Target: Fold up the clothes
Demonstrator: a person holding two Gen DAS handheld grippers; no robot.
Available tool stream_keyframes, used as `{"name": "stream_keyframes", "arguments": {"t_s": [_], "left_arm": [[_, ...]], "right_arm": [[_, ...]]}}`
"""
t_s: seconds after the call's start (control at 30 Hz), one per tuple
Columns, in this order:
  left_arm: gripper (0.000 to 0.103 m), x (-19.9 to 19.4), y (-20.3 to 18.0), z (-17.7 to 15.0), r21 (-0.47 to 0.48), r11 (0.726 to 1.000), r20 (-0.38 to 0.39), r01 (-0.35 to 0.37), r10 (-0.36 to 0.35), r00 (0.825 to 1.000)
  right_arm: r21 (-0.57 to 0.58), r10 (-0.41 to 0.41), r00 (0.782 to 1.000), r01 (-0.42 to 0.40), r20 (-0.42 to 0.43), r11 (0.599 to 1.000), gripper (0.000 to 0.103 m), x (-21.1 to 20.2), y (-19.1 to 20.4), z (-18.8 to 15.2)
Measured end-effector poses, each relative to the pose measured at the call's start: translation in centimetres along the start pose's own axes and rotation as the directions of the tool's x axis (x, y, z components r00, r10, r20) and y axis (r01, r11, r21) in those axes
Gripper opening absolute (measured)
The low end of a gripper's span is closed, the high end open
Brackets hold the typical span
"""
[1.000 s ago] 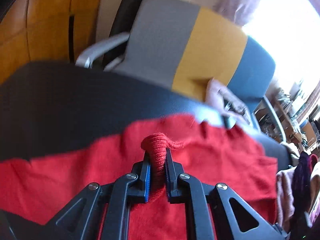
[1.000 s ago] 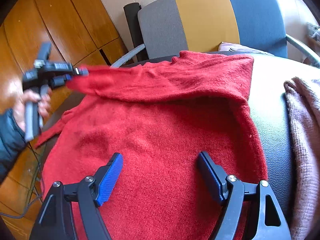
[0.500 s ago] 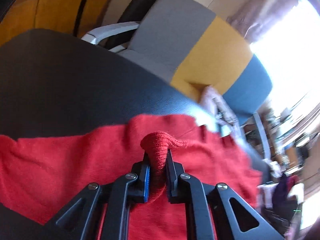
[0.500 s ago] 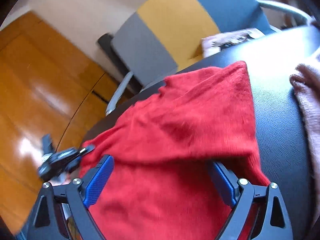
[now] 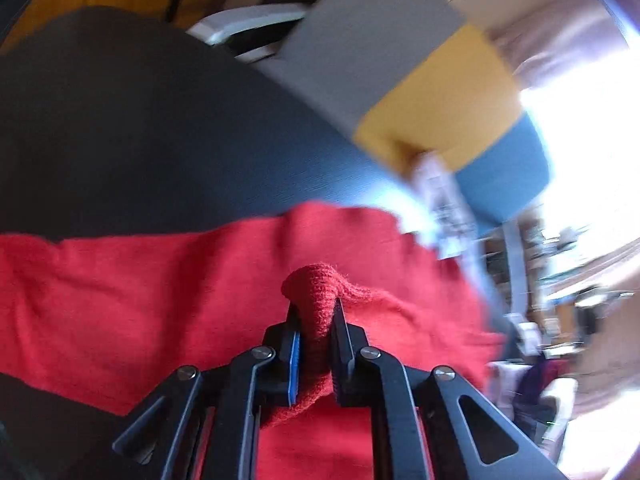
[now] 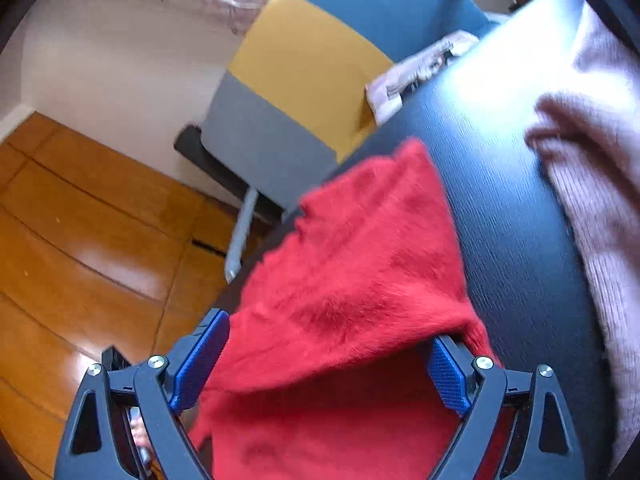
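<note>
My left tongs (image 5: pixel 316 344) pinch a bunch of the fuzzy red knitted sweater (image 5: pixel 160 292), just loosening, to carry it over. My right tongs (image 6: pixel 324 364) stay wide open, holding nothing. The sweater (image 6: pixel 352 280) lies on the black table (image 6: pixel 500 200).

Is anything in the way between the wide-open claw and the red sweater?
Nothing visible. The right gripper stands open right over the red sweater, whose folded flap lies between its fingers. The left gripper pinches a bunch of it; its jaws have just opened slightly. The pink knit garment lies off to the side on the black table.
</note>
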State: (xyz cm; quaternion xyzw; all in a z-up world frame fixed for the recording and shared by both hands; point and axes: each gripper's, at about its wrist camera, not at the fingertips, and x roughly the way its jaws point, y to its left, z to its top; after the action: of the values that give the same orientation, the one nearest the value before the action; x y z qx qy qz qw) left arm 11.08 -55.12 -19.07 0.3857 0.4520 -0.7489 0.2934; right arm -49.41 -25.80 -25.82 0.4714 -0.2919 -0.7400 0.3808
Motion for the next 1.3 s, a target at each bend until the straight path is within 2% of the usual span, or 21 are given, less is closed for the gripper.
{"name": "stream_keyframes", "arguments": {"t_s": [0.07,0.1,0.13,0.2,0.27,0.3,0.37,0.43,0.53,0.67,0.73,0.87,0.97,1.03,1.1,1.13,1.3], "left_arm": [[0.019,1.2,0.4,-0.7,-0.002,0.998,-0.007,-0.066,0.066,0.998],[0.024,1.5,0.5,-1.1,0.000,0.995,-0.005,-0.096,0.096,0.995],[0.026,1.5,0.5,-1.5,0.005,0.992,0.016,-0.127,0.127,0.992],[0.028,0.6,0.2,-2.4,0.020,0.981,0.103,-0.191,0.188,0.977],[0.030,-0.9,-0.6,-3.5,0.026,0.970,0.217,-0.244,0.232,0.948],[0.032,-1.6,-1.3,-4.1,0.035,0.967,0.277,-0.251,0.232,0.933],[0.036,-2.3,-3.0,-5.3,0.092,0.965,0.358,-0.244,0.197,0.913],[0.043,-2.0,-5.1,-6.5,0.179,0.950,0.403,-0.257,0.167,0.900],[0.043,-0.1,-7.3,-7.7,0.306,0.918,0.384,-0.253,0.124,0.915],[0.043,3.6,-7.8,-8.4,0.361,0.893,0.321,-0.269,0.152,0.935],[0.047,4.2,-6.6,-8.7,0.365,0.892,0.323,-0.265,0.145,0.935],[0.049,4.1,-6.7,-9.2,0.367,0.891,0.330,-0.269,0.145,0.933],[0.052,4.6,-7.6,-9.6,0.367,0.880,0.347,-0.302,0.171,0.922],[0.054,5.0,-8.3,-9.4,0.369,0.878,0.351,-0.303,0.170,0.921],[0.054,6.2,-9.2,-8.7,0.367,0.881,0.350,-0.297,0.165,0.922],[0.055,6.4,-9.5,-8.5,0.369,0.880,0.351,-0.299,0.166,0.921],[0.055,7.0,-10.1,-7.8,0.378,0.879,0.355,-0.289,0.151,0.923]], "right_arm": [[-0.018,-0.005,1.000,0.004,-0.017,1.000,0.093,-0.4,-0.2,-0.5],[-0.029,-0.013,1.000,0.013,-0.021,0.999,0.093,-0.8,-0.3,-0.7],[-0.041,-0.023,0.999,0.022,-0.025,0.999,0.093,-1.2,-0.4,-0.9],[-0.062,-0.049,0.998,0.048,-0.029,0.997,0.093,-2.3,-0.4,-1.0],[-0.111,-0.064,0.998,0.062,-0.011,0.992,0.094,-3.4,0.5,-0.9],[-0.144,-0.070,0.998,0.069,0.002,0.987,0.094,-3.9,1.2,-0.7],[-0.233,-0.081,0.996,0.087,0.038,0.969,0.094,-4.2,3.4,-0.2],[-0.336,-0.102,0.991,0.124,0.084,0.934,0.094,-3.4,5.9,0.0],[-0.437,-0.152,0.982,0.185,0.109,0.880,0.094,-0.3,8.6,0.3],[-0.478,-0.246,0.966,0.250,0.072,0.842,0.094,4.6,8.7,1.2],[-0.473,-0.315,0.946,0.311,0.072,0.824,0.092,6.6,7.5,2.0],[-0.444,-0.367,0.925,0.373,0.102,0.815,0.091,6.7,3.9,2.4],[-0.426,-0.360,0.926,0.373,0.115,0.824,0.090,5.6,2.9,2.4],[-0.478,-0.419,0.900,0.422,0.119,0.770,0.090,6.6,3.4,2.3],[-0.562,-0.515,0.842,0.508,0.161,0.653,0.091,8.3,4.6,2.2],[-0.579,-0.533,0.829,0.522,0.172,0.626,0.092,8.8,4.8,2.3],[-0.567,-0.539,0.826,0.527,0.165,0.633,0.097,9.0,3.9,4.5]]}}
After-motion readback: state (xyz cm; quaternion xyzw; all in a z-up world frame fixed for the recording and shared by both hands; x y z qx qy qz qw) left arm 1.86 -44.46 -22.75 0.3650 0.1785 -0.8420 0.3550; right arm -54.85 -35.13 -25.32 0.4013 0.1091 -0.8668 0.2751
